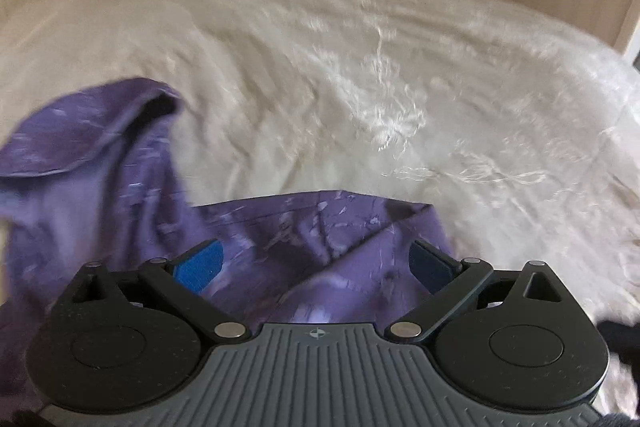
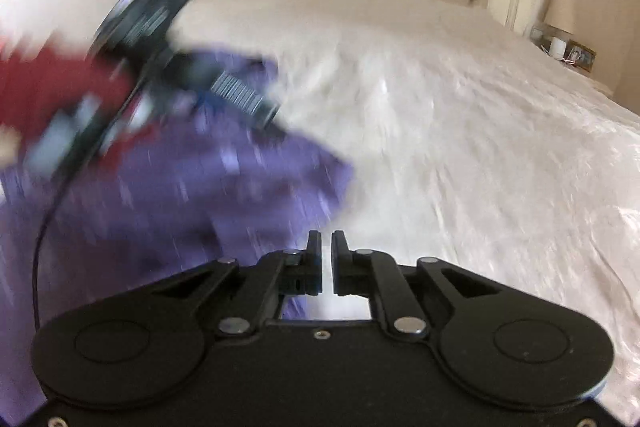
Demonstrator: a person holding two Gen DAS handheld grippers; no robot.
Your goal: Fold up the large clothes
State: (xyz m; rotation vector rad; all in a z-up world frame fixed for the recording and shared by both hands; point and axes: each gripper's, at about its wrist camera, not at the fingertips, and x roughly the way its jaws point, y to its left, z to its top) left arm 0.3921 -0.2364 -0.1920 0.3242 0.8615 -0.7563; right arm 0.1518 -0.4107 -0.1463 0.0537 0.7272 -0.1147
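We're early in the fold: the purple garment lies bunched and creased near the foot edge of the bed, no neat fold yet, so squaring it all remains. It's thin, soft fabric with pale flecks, against a shiny embroidered white bedspread. Left hand-held gripper stands wide apart above the cloth; right hand-held gripper is nearly together, apparently pinching nothing.
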